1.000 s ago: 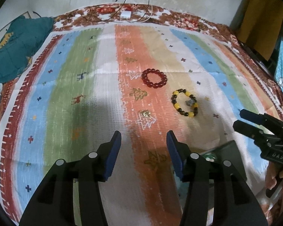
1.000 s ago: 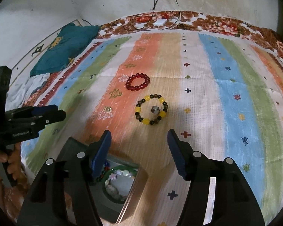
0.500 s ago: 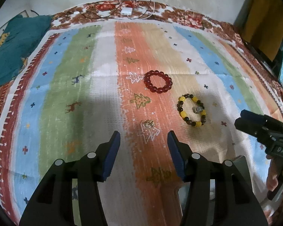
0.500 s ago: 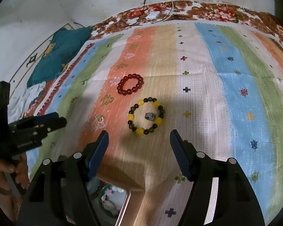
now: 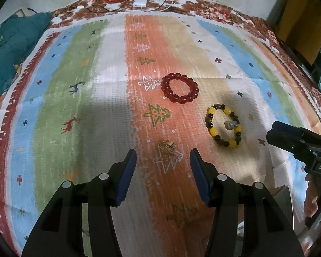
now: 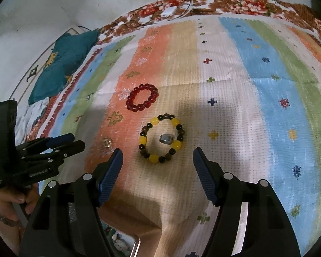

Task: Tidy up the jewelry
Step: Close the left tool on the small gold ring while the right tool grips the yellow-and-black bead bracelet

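On the striped cloth lie a red bead bracelet [image 5: 179, 88] [image 6: 142, 100], a yellow and dark bead bracelet [image 5: 223, 127] [image 6: 161, 140] with a silver ring [image 5: 231, 125] [image 6: 166, 139] inside it, and a small gold ring [image 5: 166, 146] [image 6: 107, 142]. My left gripper [image 5: 163, 160] is open, with the gold ring just ahead between its fingertips. My right gripper [image 6: 157, 160] is open, with the yellow bracelet just ahead between its fingertips. A metal box [image 6: 122, 243] holding jewelry sits under the right gripper, mostly hidden.
A teal cushion [image 5: 8, 49] [image 6: 62, 62] lies at the cloth's left edge. A white charger with cables [image 5: 140, 2] [image 6: 169, 11] lies on the floral border at the back. A wall stands behind. A dark yellow object [image 5: 299, 17] stands at the right.
Both grippers have moved forward toward the jewelry. The gold ring now lies near the left fingertips and the yellow bracelet near the right fingertips. The box has slid mostly out of view.
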{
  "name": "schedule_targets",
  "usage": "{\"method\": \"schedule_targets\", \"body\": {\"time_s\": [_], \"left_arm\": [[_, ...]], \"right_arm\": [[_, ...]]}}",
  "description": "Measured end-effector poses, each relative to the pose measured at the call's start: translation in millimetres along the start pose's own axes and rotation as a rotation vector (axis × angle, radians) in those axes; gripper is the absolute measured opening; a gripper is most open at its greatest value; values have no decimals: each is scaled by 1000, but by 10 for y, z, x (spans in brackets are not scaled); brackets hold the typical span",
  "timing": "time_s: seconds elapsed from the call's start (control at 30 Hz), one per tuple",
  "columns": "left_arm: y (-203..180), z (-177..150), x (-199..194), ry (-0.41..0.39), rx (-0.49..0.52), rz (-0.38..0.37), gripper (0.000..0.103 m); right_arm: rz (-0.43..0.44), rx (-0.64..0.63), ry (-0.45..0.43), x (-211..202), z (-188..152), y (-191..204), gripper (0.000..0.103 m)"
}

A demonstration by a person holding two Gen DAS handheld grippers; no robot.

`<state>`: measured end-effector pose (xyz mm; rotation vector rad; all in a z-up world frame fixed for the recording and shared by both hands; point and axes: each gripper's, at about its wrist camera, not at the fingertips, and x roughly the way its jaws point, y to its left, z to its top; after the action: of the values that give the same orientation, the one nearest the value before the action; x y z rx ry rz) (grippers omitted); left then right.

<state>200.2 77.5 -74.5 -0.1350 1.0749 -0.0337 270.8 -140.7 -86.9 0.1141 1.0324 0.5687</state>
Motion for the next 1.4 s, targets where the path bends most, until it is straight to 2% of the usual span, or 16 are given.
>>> {"method": "schedule_targets", "body": {"time_s": [0.4, 0.83, 1.17, 1.3, 1.4], "left_arm": [[7, 51, 217, 51, 17, -7, 52], [31, 90, 408, 98, 22, -28, 52], [-39, 138, 567, 114, 64, -11, 51], [-82, 143, 608, 111, 94, 16, 49], [-95, 128, 617, 106, 114, 54, 39]], "right_arm": [[-14, 5, 74, 286, 46, -59, 68], [-65, -7, 149, 606, 63, -100, 68], [-98, -17, 148, 675, 111, -98, 68], [-121, -41, 162, 713, 111, -63, 68], [-141, -37, 166, 720, 114, -72, 62]]}}
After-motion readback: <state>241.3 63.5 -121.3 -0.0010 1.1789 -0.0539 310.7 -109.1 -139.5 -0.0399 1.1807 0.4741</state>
